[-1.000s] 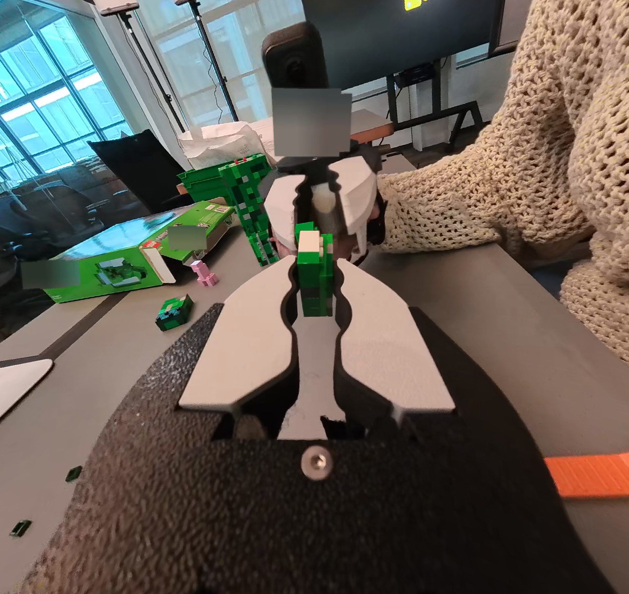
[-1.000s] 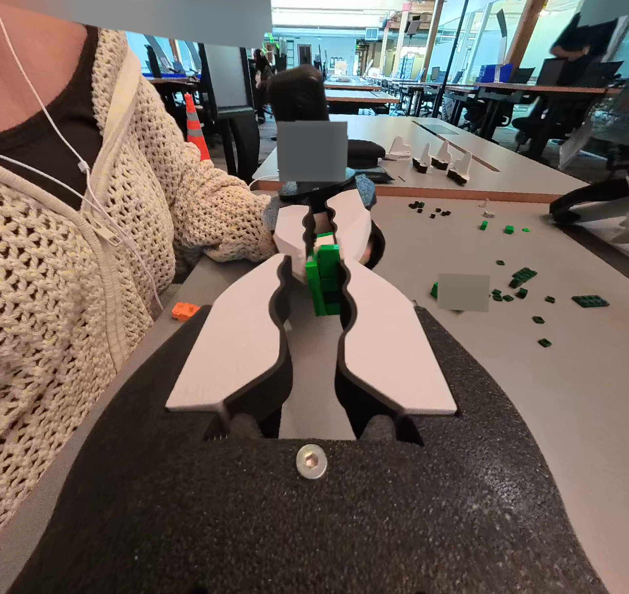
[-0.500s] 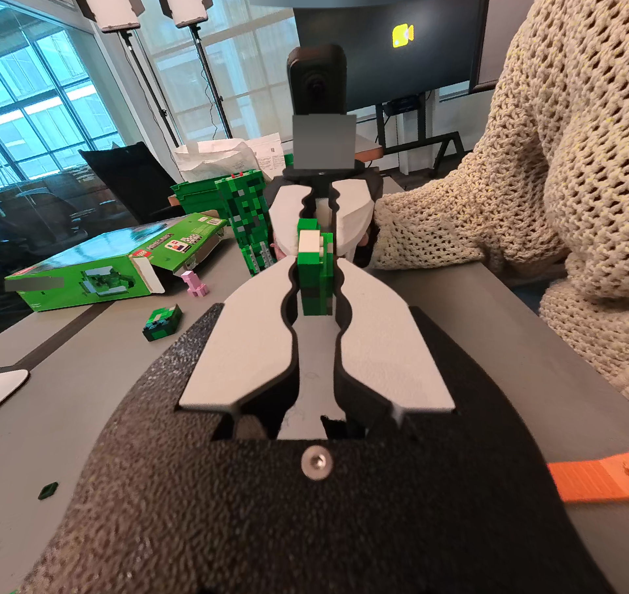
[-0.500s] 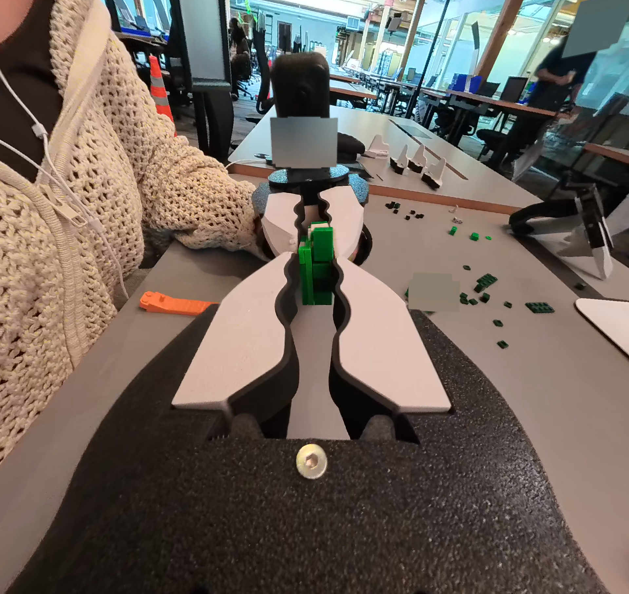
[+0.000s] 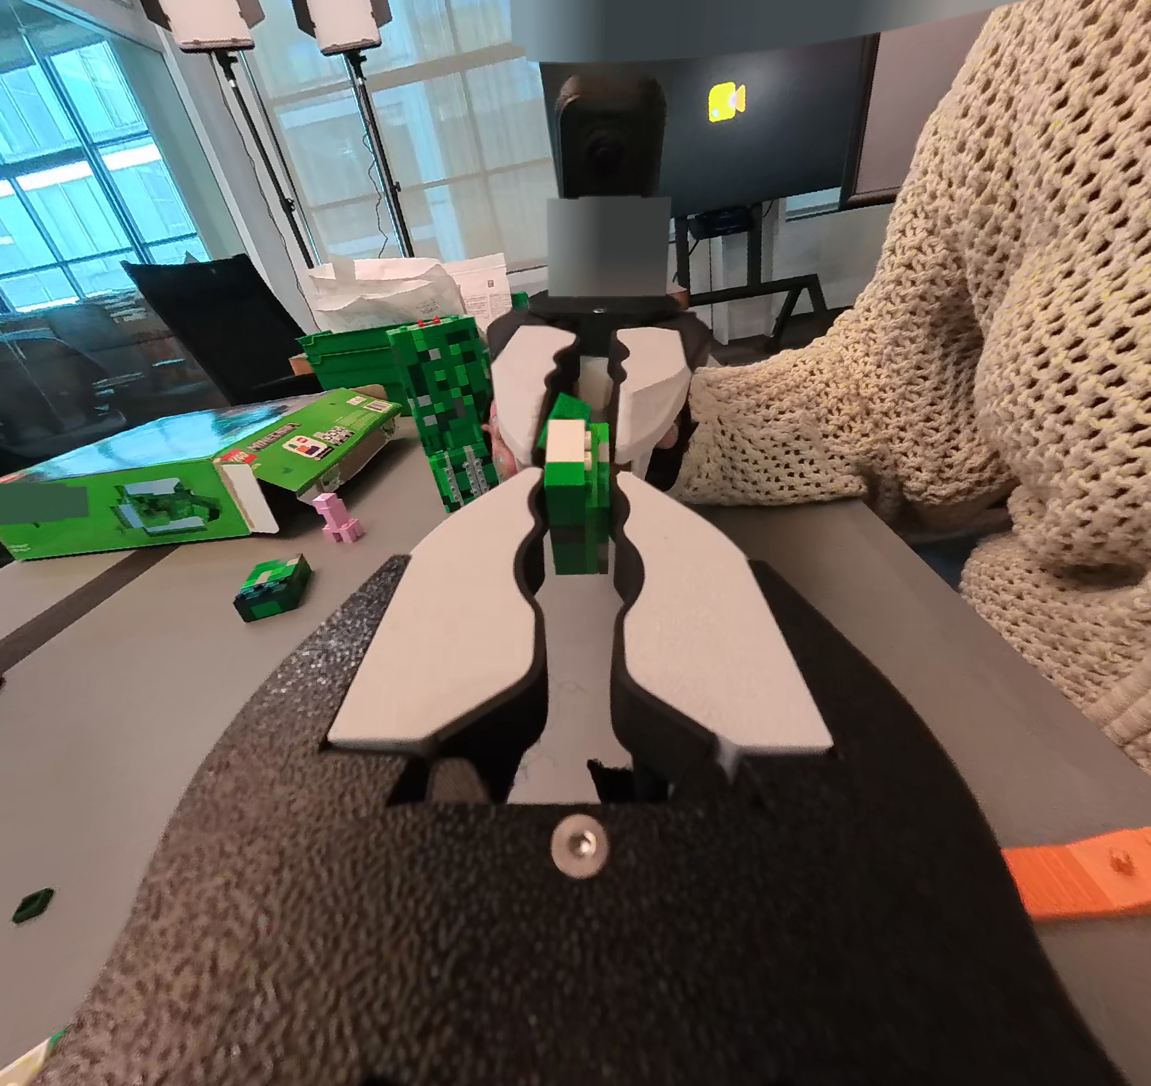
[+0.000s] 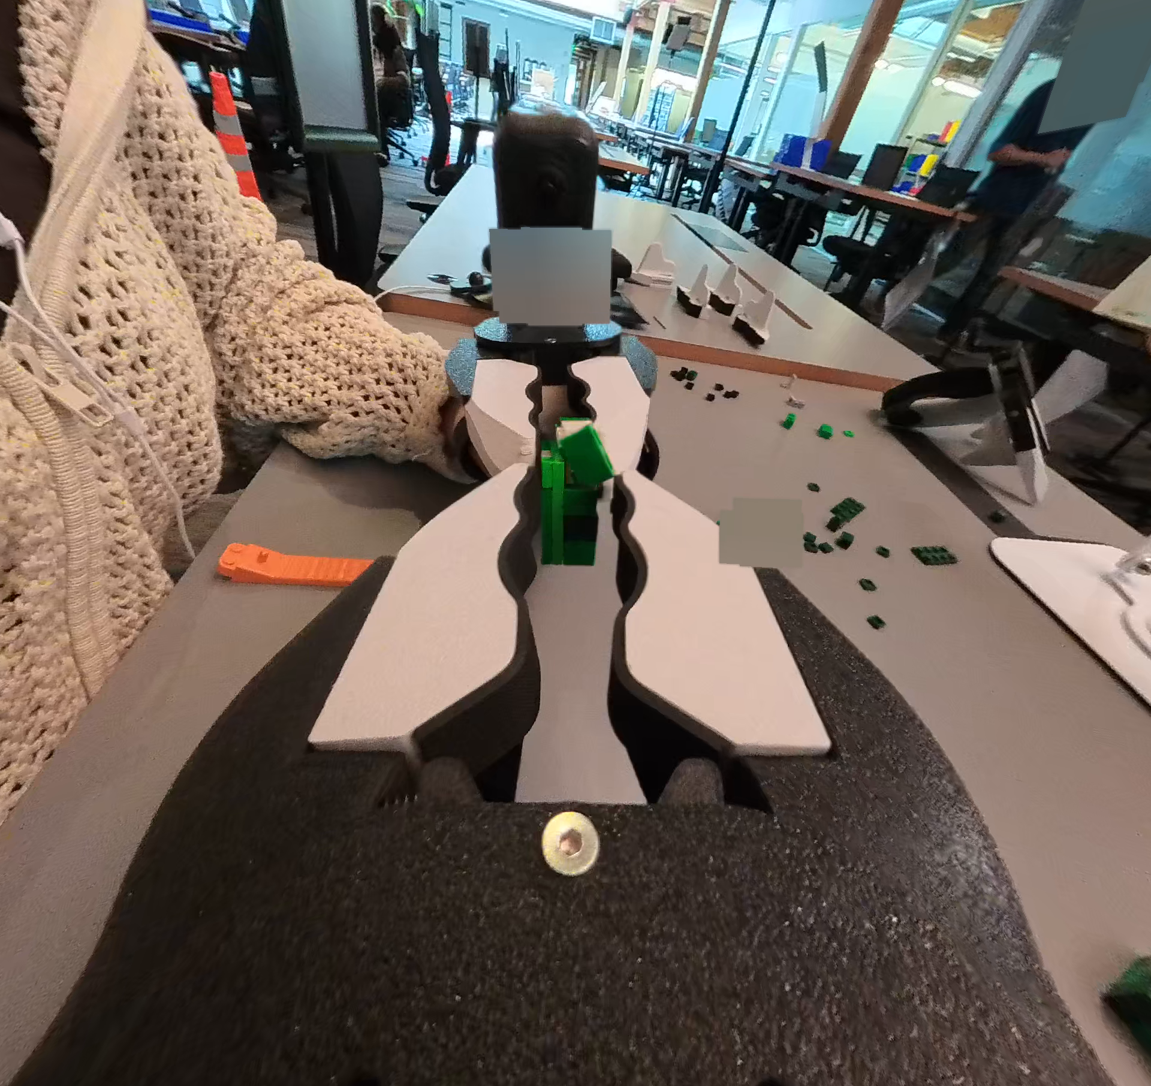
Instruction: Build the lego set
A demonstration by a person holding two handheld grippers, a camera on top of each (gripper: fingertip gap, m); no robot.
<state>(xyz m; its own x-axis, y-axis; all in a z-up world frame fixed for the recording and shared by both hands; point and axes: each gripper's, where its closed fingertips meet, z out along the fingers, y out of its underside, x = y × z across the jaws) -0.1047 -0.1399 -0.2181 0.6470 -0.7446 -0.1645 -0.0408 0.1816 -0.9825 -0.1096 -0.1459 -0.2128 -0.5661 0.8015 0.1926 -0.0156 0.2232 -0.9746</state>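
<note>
Here the left gripper [image 5: 576,499] and the right gripper [image 6: 570,489] face each other tip to tip above the grey table [image 5: 156,651], both pinching one green brick stack [image 5: 576,517]. A green piece [image 6: 585,451] sits tilted atop the stack. Left of it stand a tall green figure [image 5: 448,408], a small pink figure [image 5: 339,517] and the green box [image 5: 187,471]. Loose green pieces [image 6: 841,527] lie well apart.

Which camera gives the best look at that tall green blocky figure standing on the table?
The left wrist view: the tall green figure stands upright beside the open green box, only partly hidden behind the far tongs. The right wrist view does not show it at all.
</note>
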